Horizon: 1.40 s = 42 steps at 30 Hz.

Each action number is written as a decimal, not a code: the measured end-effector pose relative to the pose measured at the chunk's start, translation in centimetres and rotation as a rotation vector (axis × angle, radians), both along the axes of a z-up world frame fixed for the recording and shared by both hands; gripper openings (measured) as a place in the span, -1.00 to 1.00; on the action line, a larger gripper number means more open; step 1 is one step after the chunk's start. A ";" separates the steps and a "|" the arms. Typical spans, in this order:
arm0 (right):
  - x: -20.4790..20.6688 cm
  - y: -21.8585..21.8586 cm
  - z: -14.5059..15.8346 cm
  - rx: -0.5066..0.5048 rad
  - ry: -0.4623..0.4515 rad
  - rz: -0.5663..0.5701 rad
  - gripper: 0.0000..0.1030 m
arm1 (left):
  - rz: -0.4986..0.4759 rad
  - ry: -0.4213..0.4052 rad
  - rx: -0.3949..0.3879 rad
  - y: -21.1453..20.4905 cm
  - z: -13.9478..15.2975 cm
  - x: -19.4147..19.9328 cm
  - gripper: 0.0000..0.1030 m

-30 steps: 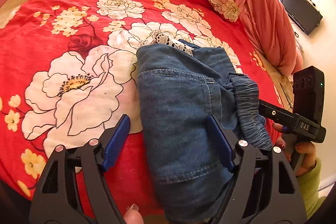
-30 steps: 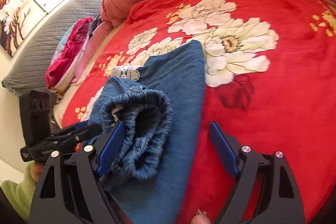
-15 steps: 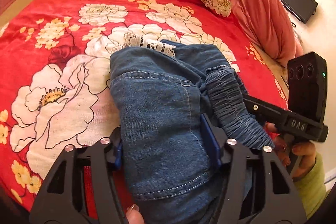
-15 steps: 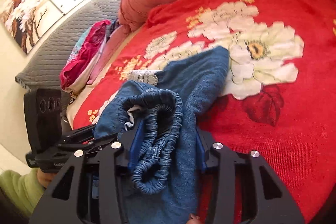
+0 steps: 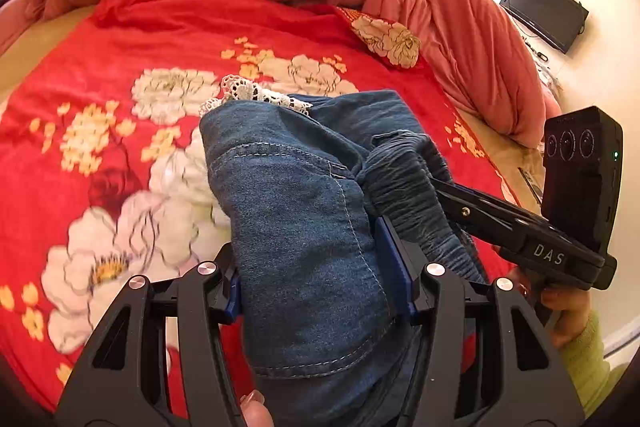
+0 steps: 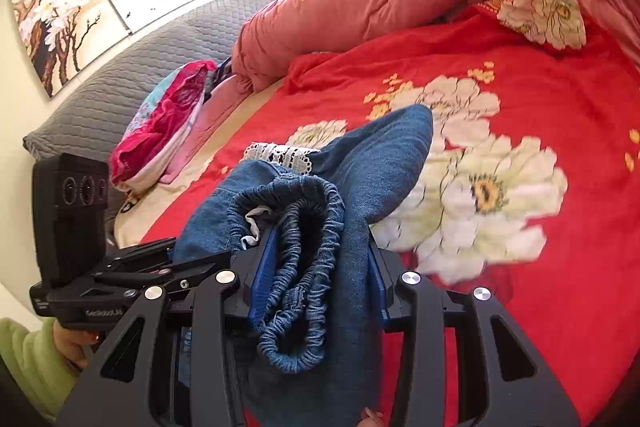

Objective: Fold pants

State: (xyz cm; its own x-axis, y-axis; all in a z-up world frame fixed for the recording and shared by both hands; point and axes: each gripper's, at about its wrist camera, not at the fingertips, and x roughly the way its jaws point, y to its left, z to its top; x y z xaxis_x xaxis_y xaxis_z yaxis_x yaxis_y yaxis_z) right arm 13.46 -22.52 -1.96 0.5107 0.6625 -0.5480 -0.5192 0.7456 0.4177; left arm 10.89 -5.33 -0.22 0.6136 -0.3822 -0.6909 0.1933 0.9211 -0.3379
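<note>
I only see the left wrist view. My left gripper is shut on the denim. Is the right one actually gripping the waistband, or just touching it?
Observer: Gripping. In the right wrist view the right gripper is shut on the pants, with the gathered elastic waistband bunched between its blue pads.
Operator: Is anything lying near the head of the bed?
Observer: A pile of pink clothes lies by the grey headboard, apart from the pants.

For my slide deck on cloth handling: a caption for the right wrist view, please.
Right gripper clamps the elastic waistband of folded denim pants above a red floral blanket.
</note>
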 end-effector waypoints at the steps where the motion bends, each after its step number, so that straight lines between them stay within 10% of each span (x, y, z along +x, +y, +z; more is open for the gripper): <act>1: 0.3 0.0 0.1 0.000 -0.002 -0.003 -0.26 | -0.001 -0.003 0.003 0.0 0.1 0.3 -0.09; 25: 7.6 2.0 0.2 -0.076 -0.071 -0.054 -0.26 | 0.028 -0.086 0.096 0.6 -0.2 8.1 -0.11; 42: 9.7 0.9 -2.7 -0.118 0.061 -0.129 -0.04 | 0.061 -0.025 0.120 1.3 -3.1 9.5 -0.10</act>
State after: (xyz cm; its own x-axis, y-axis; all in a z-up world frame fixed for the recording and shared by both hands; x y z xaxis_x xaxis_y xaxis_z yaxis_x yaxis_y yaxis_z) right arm 23.12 -21.61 -4.66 0.5506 0.5235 -0.6502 -0.3930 0.8498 0.3513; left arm 20.40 -4.06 -3.31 0.6506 -0.2593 -0.7137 0.1424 0.9649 -0.2208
